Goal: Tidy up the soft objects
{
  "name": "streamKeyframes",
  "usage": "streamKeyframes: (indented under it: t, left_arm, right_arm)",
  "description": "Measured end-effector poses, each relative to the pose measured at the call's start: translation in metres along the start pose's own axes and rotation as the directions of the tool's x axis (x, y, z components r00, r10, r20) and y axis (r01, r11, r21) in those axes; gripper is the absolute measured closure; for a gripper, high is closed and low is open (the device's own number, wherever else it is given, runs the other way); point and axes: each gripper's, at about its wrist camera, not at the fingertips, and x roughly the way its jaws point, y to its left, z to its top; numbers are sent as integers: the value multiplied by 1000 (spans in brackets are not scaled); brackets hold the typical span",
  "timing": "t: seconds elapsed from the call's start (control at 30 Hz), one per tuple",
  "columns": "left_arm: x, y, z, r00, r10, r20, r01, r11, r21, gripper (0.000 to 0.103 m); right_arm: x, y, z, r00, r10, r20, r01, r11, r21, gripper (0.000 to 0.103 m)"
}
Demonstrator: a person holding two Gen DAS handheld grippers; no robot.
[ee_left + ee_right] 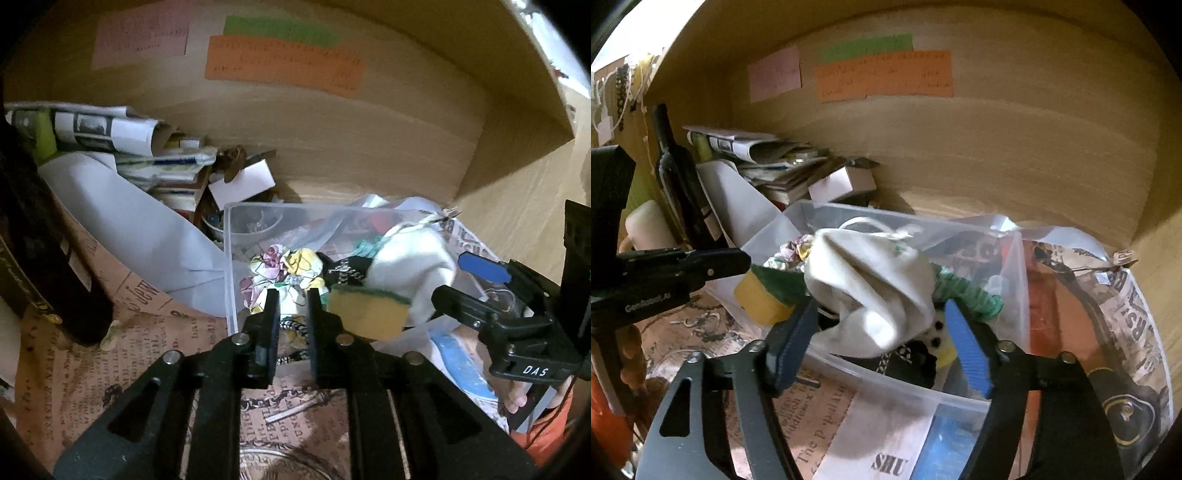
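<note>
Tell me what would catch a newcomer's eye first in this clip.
The clear plastic bin heaped with soft things sits centre: a white cloth bag on top, with the yellow-and-green sponge at the rim and a floral scrunchie behind it. The right hand-held gripper hangs open around the bag. Bright paper notes mark the wooden back wall.

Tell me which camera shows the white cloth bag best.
The right wrist view: the white cloth bag fills the centre, folds and drawstring visible, above the clear plastic bin. The left wrist view shows only a blurred white side of it behind the yellow sponge.
</note>
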Motion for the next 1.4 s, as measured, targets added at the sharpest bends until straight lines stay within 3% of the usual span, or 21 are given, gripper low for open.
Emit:
streamKeyframes:
  t: [0.1,0.27,0.53,0.67,0.77,0.93,1.0,1.4]
  left_arm:
    - [-16,-6,2,999,-4,38,4,1000,14,85]
    - [-50,-19,3,991,-13,130,9,999,38,66]
    - [-109,-46,-4,953,-11,304,-16,996,85,39]
    - [-130,-52,-8,936,-24,351,-8,996,88,36]
    - [-145,-55,-11,924,-25,381,-12,995,94,30]
    - [-167,-60,-20,901,-6,435,-34,996,85,3]
    - [-174,-61,-23,893,1,451,-40,996,76,2]
    - [-180,-67,-30,893,20,450,-63,995,81,1]
  right_arm:
    - [-15,0,3,999,2,37,-2,1000,9,22]
    - [-47,2,9,994,-10,110,7,1000,20,22]
    - [-107,9,14,966,-39,257,34,999,25,17]
    - [-134,16,13,946,-50,322,46,999,20,12]
    - [-150,19,11,925,-52,376,50,999,15,3]
    - [-168,26,6,906,-54,420,55,998,10,0]
    - [-171,29,4,903,-55,426,57,998,8,0]
    - [-172,35,-5,908,-51,416,53,999,9,0]
